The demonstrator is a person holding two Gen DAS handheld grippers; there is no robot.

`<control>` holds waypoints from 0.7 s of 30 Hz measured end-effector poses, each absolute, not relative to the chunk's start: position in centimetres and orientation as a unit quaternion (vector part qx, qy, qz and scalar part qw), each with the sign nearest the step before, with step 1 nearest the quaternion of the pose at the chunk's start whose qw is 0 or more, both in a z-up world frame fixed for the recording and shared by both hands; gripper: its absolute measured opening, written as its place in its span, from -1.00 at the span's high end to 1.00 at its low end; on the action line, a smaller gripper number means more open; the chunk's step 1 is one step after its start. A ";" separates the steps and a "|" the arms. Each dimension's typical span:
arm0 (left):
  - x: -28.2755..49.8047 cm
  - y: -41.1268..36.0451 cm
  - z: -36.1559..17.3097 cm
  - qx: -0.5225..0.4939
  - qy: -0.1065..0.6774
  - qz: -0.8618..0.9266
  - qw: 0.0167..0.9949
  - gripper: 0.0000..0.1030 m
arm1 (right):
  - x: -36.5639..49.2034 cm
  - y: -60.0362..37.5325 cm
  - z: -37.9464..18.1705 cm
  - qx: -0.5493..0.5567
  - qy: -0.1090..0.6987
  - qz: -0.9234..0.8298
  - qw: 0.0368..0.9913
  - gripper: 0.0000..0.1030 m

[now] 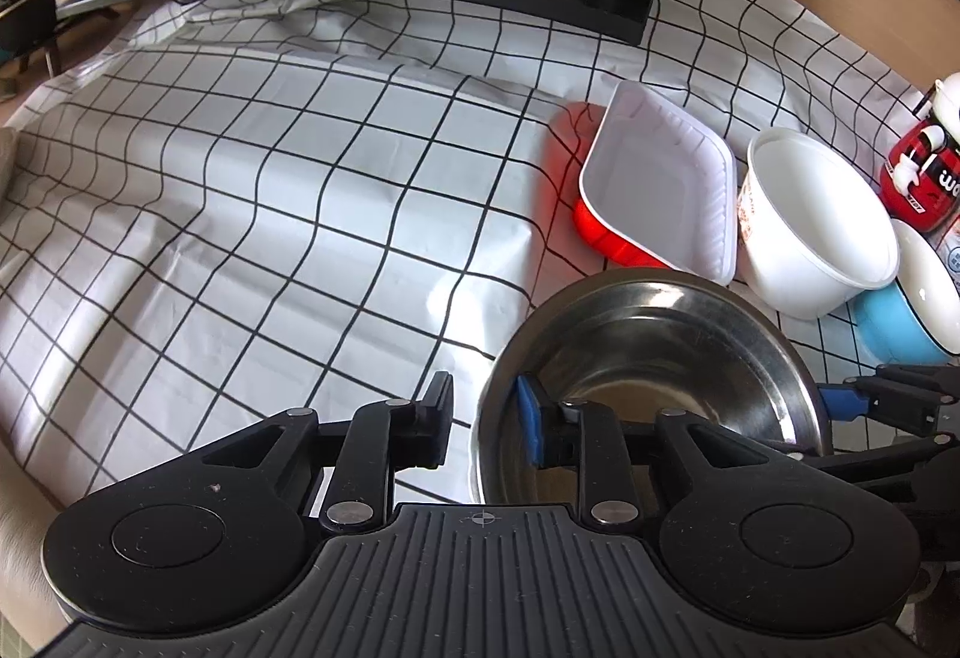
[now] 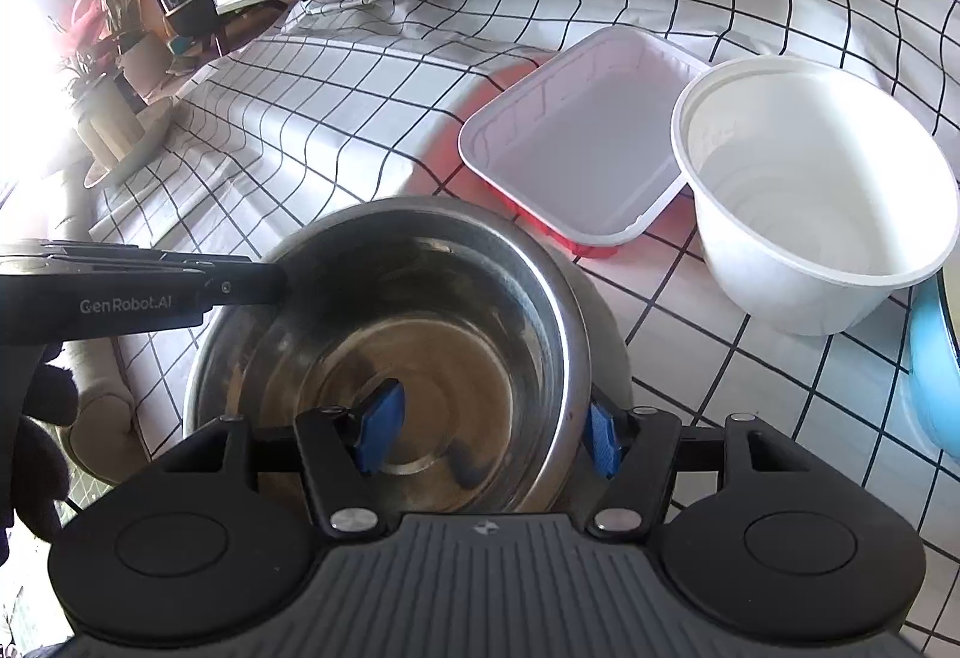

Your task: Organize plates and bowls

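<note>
Steel bowl (image 2: 414,352) sits on checked cloth (image 1: 240,214) on bench, near red-white tray (image 2: 576,141) and white tub (image 2: 810,196).

Right gripper (image 2: 489,430): jaws spread, astride right rim, one pad inside, one outside, not pinching yet.

Left gripper (image 1: 486,418): jaws spread, astride left rim, same way.

To do well: close both evenly on rim, lift level, avoid knocking tub.

Both wrist views look down closely, sharing the steel bowl (image 1: 654,358)
</note>
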State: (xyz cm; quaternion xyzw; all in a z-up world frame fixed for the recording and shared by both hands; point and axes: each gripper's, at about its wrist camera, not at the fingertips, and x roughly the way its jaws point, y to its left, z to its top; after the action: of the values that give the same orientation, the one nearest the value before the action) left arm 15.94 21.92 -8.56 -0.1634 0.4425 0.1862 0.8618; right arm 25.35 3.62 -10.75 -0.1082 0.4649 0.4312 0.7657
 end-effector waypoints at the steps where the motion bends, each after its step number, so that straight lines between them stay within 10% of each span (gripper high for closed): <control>1: 15.9 22.1 -8.6 -0.166 0.443 0.184 0.862 0.42 | 25.4 3.5 -10.7 -0.105 0.464 0.432 0.767 -0.29; 21: 14.2 24.7 -9.1 -0.237 0.415 0.135 0.868 0.24 | 25.4 1.5 -10.4 -0.038 0.470 0.437 0.766 -0.51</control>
State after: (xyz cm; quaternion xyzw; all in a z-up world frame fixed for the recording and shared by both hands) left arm 14.22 24.69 -9.12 -0.2372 0.4151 0.1352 0.8678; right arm 25.44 1.47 -10.41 -0.0377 0.4700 0.4368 0.7661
